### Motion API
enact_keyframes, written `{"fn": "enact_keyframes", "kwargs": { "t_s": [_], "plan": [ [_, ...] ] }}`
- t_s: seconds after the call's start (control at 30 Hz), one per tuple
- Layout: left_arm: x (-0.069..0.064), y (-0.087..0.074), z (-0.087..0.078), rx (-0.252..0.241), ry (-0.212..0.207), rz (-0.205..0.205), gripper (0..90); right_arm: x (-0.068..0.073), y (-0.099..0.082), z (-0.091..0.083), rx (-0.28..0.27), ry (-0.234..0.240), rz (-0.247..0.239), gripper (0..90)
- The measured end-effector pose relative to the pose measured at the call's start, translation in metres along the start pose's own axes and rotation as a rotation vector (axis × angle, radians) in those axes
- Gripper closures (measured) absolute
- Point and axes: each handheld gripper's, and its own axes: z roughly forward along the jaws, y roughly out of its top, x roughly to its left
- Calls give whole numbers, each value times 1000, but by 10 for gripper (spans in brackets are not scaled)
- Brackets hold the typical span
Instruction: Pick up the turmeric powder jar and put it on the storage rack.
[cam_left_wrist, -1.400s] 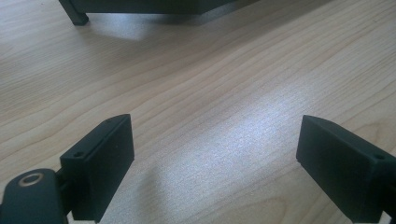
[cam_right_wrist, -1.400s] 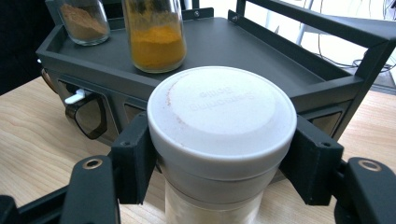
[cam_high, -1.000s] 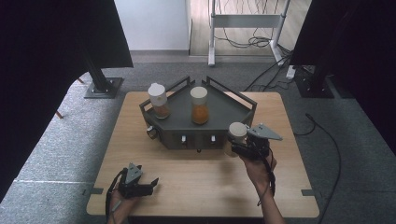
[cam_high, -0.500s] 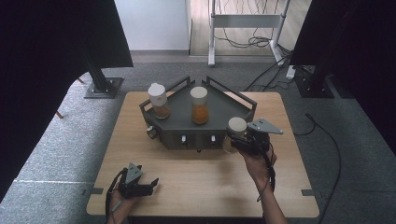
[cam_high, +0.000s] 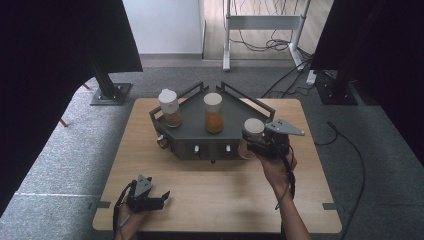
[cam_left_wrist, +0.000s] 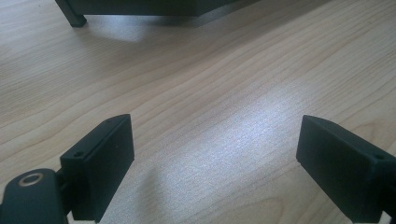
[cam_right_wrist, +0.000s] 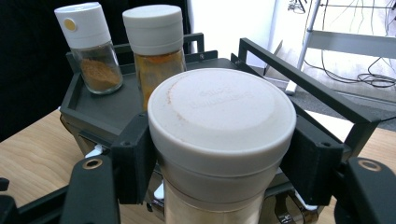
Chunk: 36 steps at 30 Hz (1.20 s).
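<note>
Your right gripper (cam_right_wrist: 219, 158) pinches the white-capped jar (cam_right_wrist: 222, 116) beside the grey rack (cam_high: 195, 131). Your left gripper (cam_left_wrist: 215, 163) rests spread wide over the table (cam_left_wrist: 210, 84)

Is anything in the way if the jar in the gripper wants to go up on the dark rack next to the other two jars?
The right gripper holds the jar at the rack's front right corner. The shelf space there looks bare; the orange jar and the brown jar stand farther left. The side rail runs on the jar's right, so lifting over the front edge seems clear.

Grey carpet floor (cam_high: 60, 165), white metal stand (cam_high: 260, 25), floor cables (cam_high: 350, 150)
</note>
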Motion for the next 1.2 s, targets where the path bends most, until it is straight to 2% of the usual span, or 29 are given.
{"fn": "enact_keyframes", "kwargs": {
  "t_s": [0.53,1.2],
  "plan": [
    [0,0,0,-1,-3,2,110,4,22,-1,-24,-7,-24,335],
    [2,0,0,0,-7,-8,109,5,45,18,-22,-27,-40,335]
  ]
}}
